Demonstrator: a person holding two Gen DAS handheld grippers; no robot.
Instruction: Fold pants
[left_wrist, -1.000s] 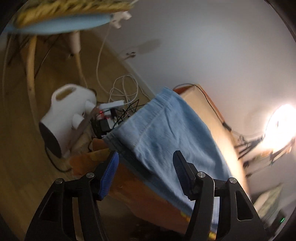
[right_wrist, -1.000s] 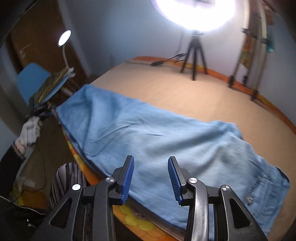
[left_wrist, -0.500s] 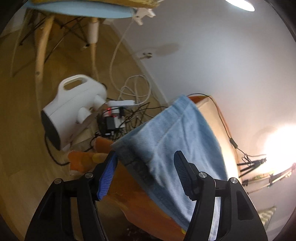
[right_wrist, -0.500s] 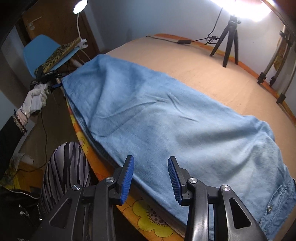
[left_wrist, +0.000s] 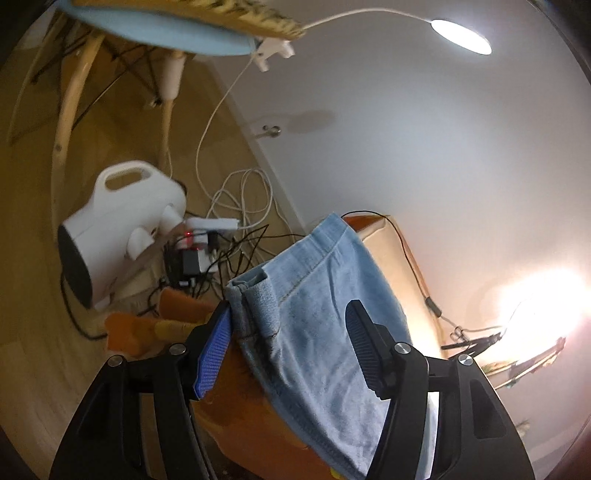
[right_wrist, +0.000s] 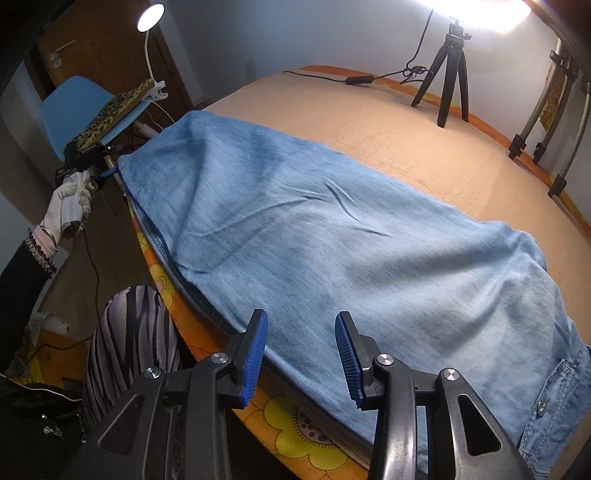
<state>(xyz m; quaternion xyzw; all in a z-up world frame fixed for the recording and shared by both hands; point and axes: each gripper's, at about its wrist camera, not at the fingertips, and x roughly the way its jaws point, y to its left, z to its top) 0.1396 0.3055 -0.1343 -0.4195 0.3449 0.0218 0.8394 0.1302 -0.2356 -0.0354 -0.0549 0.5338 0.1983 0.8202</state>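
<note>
The pants (right_wrist: 332, 236) lie lengthwise across the bed (right_wrist: 388, 122), hem end at the upper left of the right wrist frame, waistband at the lower right. Over the last second the left gripper (left_wrist: 286, 350) has closed in on the hem corner, which now sits between its spread fingers at the centre of the left wrist frame, the blue pad beside the seam; nothing is clamped yet. The right gripper (right_wrist: 301, 354) has drifted nearer the long edge at bottom centre, jaws apart and empty. Both look poised for a grasp to begin the fold
</note>
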